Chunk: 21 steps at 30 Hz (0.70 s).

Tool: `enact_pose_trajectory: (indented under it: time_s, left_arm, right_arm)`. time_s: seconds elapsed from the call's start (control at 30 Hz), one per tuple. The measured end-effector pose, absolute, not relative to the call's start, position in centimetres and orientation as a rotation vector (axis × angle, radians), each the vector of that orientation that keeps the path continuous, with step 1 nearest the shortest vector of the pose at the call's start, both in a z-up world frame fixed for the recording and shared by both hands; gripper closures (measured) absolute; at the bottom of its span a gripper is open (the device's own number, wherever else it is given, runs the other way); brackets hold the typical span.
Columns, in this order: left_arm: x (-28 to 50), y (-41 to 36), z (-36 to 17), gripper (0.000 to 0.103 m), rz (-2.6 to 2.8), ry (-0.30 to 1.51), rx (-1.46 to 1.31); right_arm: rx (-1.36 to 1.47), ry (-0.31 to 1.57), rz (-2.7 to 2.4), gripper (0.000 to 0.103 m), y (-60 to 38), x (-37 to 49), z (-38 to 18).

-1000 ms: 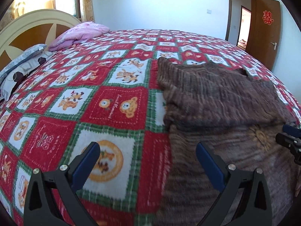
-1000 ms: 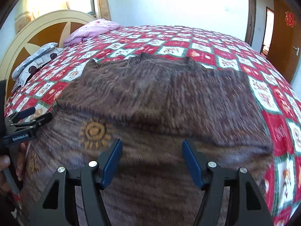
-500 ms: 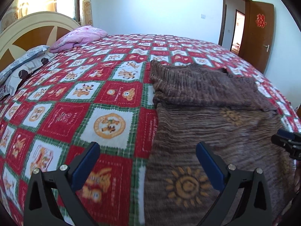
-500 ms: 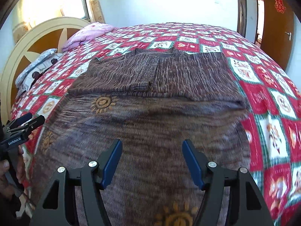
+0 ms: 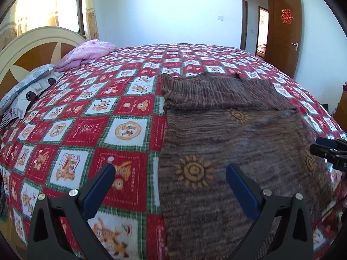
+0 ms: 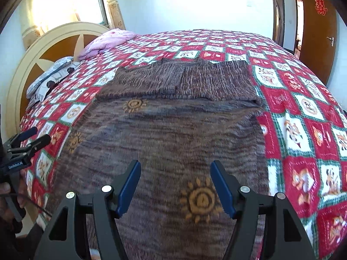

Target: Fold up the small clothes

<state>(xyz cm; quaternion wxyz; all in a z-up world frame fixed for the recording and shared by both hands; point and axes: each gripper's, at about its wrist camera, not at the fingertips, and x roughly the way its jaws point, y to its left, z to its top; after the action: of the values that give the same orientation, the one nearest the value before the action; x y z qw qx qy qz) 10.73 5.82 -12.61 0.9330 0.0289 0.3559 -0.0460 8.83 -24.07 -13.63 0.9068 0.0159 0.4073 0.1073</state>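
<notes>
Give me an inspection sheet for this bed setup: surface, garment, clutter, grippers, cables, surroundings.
Surface: bed with red checked quilt.
Job's things: brown garment lying flat, far end folded over.
Clutter: pink bedding and grey pillow by the headboard.
Grippers: left gripper open over the garment's edge; right gripper open over the garment; neither holds anything.
Cables: thin cable near the left hand.
Surroundings: window, open door.
</notes>
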Motion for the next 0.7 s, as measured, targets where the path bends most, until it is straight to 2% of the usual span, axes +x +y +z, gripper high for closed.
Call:
enact_pose_trajectory:
  time_s: [0.4,0.7]
  left_arm:
    - [6.4,5.6,-13.0,0.000,-0.131,0.737,0.102]
    - [4.5,7.1,-15.3,0.000,-0.130,0.827,0.106]
  right_arm:
    - [0.024,0.888,0.222,0.035,-25.2,5.1,-14.3]
    - [0.014,0.932,0.211,0.035,-26.1,2.4,-15.3]
